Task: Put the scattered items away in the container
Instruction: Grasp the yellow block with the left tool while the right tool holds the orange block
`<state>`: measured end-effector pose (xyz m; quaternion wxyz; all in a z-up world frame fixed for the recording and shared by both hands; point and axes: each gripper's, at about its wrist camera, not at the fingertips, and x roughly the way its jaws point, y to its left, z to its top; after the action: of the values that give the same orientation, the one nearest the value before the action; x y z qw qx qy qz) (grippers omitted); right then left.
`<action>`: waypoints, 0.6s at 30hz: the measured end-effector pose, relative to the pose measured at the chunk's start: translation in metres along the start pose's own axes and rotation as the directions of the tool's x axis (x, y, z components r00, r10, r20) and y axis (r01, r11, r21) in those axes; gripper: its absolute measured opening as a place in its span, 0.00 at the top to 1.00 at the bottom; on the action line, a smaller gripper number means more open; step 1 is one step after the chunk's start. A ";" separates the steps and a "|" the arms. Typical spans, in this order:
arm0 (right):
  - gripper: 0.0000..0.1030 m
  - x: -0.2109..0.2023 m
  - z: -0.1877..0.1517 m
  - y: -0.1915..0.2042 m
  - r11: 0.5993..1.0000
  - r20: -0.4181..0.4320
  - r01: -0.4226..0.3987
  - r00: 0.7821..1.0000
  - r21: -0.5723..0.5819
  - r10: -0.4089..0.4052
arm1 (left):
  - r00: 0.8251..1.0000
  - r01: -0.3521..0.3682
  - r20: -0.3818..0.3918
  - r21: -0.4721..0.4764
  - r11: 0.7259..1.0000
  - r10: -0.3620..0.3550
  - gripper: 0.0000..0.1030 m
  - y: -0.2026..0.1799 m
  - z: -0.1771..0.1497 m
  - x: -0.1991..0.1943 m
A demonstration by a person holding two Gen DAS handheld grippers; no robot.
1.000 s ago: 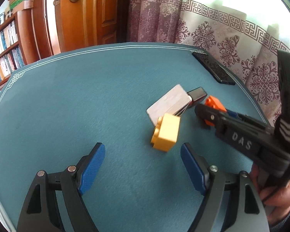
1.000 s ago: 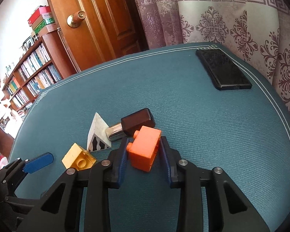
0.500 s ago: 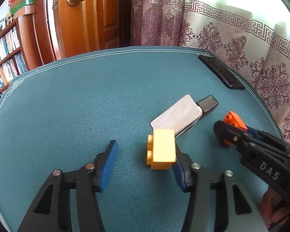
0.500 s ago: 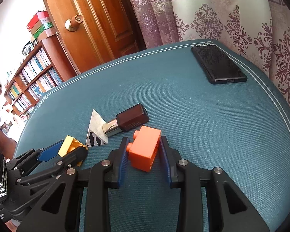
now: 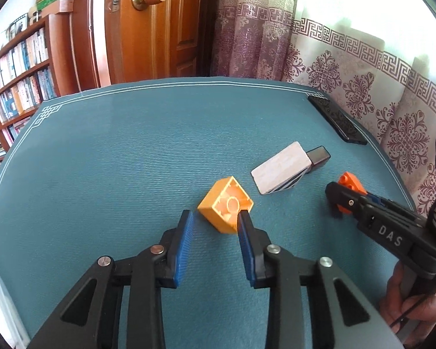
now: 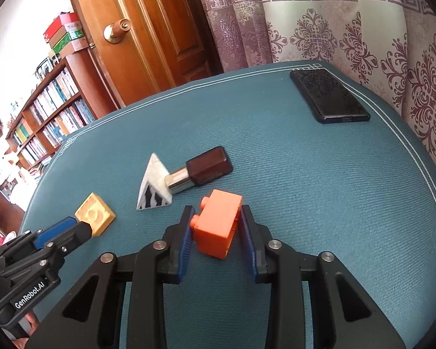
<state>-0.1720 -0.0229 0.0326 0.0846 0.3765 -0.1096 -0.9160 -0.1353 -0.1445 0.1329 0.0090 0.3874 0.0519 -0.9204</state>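
- Orange brick (image 6: 218, 223) sitting clamped between right gripper (image 6: 216, 240) pads.
- Left gripper (image 5: 215, 242) fingers standing narrow, right pad touching tilted yellow brick (image 5: 225, 204) near tabletop (image 5: 116, 157) middle.

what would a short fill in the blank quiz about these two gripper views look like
1. The right gripper is shut on the ____ toy brick.
2. The yellow toy brick lies tipped with its ____ underside facing the left wrist camera.
3. The black phone lies near the table's edge, beside the ____.
4. The dark brown bottle lies on its ____.

Missing words: orange; hollow; curtain; side
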 end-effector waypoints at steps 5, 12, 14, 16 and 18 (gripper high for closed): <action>0.67 -0.010 -0.010 0.012 1.000 0.008 0.000 1.000 -0.030 0.000 | 1.000 -0.003 0.008 -0.007 1.000 0.003 0.66 0.005 -0.004 -0.008; 0.67 -0.010 -0.015 0.010 1.000 0.004 0.007 1.000 -0.023 -0.007 | 1.000 -0.001 0.020 0.013 1.000 0.000 0.20 0.001 0.003 0.006; 0.67 -0.006 -0.015 0.004 1.000 -0.017 -0.008 1.000 0.002 0.008 | 1.000 0.003 0.004 0.034 0.999 -0.003 0.20 -0.002 0.007 0.013; 0.67 -0.006 -0.014 0.001 1.000 -0.014 -0.023 1.000 0.017 0.024 | 1.000 -0.002 0.003 0.040 0.999 0.002 0.20 -0.002 0.009 0.020; 0.67 -0.006 -0.015 0.001 1.000 -0.015 -0.023 1.000 0.016 0.023 | 1.000 -0.013 -0.007 0.038 0.999 0.013 0.23 -0.001 0.013 0.028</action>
<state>-0.1570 -0.0244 0.0269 0.0932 0.3826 -0.1204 -0.9113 -0.1640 -0.1440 0.1216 0.0076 0.3912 0.0321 -0.9197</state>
